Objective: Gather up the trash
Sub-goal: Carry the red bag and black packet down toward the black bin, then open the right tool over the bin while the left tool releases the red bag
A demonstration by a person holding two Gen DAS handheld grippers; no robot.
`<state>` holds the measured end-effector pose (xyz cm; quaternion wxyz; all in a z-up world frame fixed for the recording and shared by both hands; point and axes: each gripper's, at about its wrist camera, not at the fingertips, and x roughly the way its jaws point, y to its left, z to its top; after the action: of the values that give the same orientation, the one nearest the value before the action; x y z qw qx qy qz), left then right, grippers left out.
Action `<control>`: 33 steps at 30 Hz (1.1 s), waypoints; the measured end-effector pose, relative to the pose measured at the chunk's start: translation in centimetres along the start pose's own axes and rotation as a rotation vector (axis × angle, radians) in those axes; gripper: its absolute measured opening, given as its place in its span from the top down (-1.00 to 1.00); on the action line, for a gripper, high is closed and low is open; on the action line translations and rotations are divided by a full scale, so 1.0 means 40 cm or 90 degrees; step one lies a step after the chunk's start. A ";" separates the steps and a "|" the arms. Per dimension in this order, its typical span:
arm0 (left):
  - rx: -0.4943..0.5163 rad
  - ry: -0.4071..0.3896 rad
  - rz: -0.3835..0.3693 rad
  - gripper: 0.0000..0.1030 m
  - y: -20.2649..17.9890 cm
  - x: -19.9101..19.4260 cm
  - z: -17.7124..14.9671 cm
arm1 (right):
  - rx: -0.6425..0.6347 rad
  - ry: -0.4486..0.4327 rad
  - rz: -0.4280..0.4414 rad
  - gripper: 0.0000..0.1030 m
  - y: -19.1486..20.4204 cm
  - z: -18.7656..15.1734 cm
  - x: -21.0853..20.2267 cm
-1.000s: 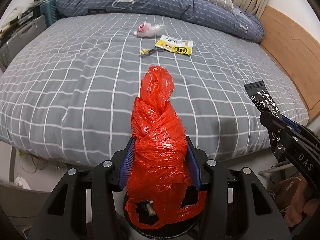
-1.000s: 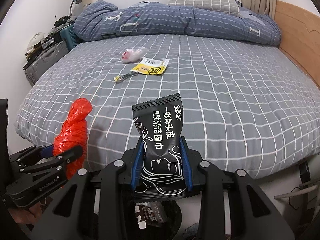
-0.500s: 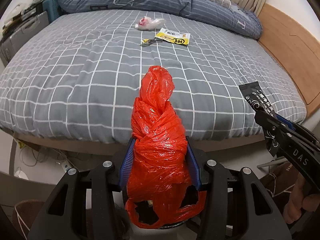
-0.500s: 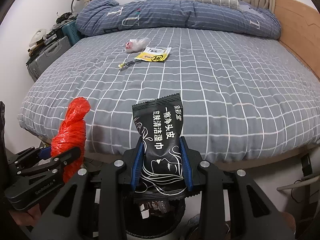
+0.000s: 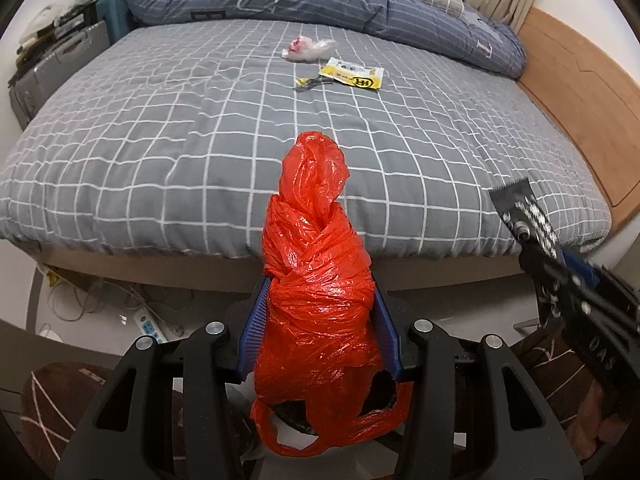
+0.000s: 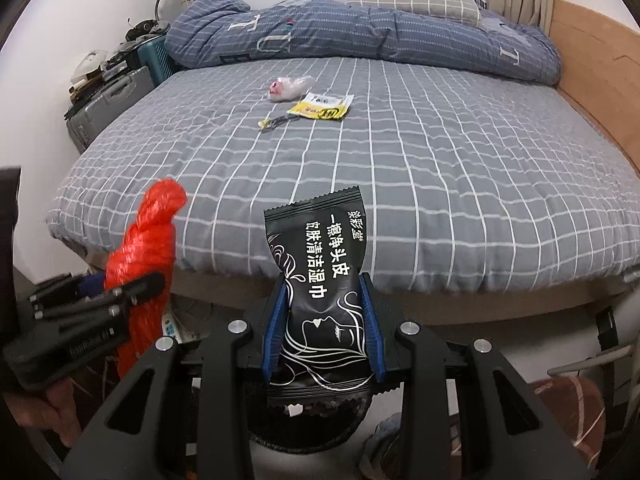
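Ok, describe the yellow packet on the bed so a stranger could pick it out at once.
Start at the grey checked bed and look toward the rolled blue duvet at its far end. Three bits of litter lie close together there; the yellow packet is the flat one on the right. It is bright yellow and white with black print, unlike the crumpled clear bag behind it and the thin dark wrapper in front.

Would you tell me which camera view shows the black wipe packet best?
The right wrist view: the black wipe packet faces the lens, print legible, clamped in the right gripper. In the left wrist view the packet appears only blurred at the right edge, seen obliquely.
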<state>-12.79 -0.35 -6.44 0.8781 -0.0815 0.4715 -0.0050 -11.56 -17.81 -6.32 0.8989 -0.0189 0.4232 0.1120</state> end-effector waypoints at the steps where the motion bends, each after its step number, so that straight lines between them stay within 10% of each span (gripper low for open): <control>1: -0.001 0.003 0.000 0.09 0.003 -0.002 -0.008 | 0.001 0.005 0.000 0.36 0.001 -0.010 -0.003; 33: -0.018 0.136 0.029 0.10 0.124 0.242 -0.170 | 0.005 0.206 0.029 0.31 0.054 -0.224 0.291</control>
<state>-13.40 2.76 -18.88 0.8216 -0.0823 0.5640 0.0133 -11.63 -14.70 -20.84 0.8162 -0.0235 0.5632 0.1264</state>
